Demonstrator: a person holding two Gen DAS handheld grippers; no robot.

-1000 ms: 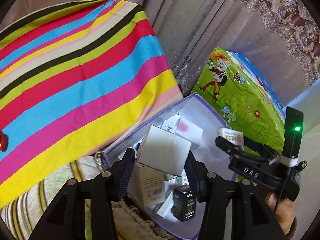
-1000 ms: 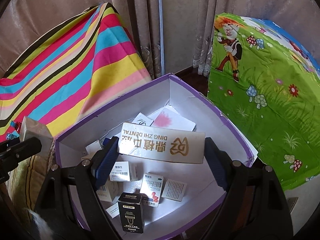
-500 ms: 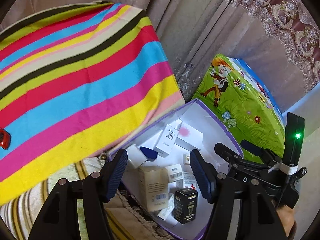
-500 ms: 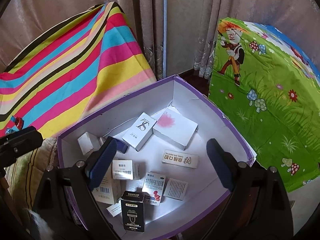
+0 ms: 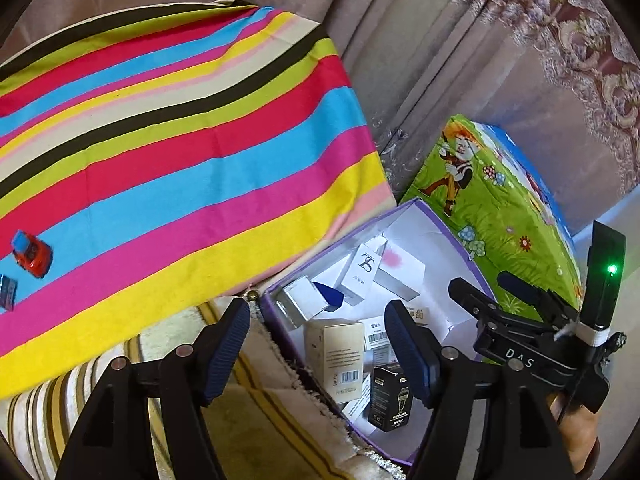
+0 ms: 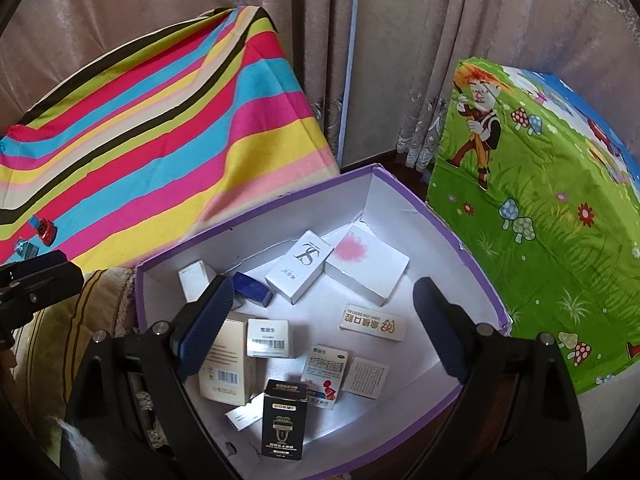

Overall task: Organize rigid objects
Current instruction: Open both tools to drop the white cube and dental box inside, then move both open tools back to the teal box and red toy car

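A purple-rimmed white storage box (image 6: pixel 452 236) holds several small cartons: a long white dental box (image 6: pixel 373 322), a white box with a pink blot (image 6: pixel 366 258), a black box (image 6: pixel 285 424) and a beige barcode box (image 6: pixel 226 364). The box (image 5: pixel 460 240) also shows in the left wrist view, with a small white carton (image 5: pixel 298 300) inside. My left gripper (image 5: pixel 320 354) is open and empty above the box's near left edge. My right gripper (image 6: pixel 320 328) is open and empty above the box.
A striped cloth (image 5: pixel 160 160) covers a raised surface on the left, with a red toy car (image 5: pixel 34 256) and a small blue item (image 5: pixel 6 292) on it. A green cartoon-print box (image 6: pixel 540 220) stands at the right. Curtains (image 6: pixel 360 40) hang behind. A striped rug (image 5: pixel 256 412) lies below.
Both grippers have opened and released their cartons into the storage box: the left dropped the white carton, the right the long dental box. Both have pulled back slightly.
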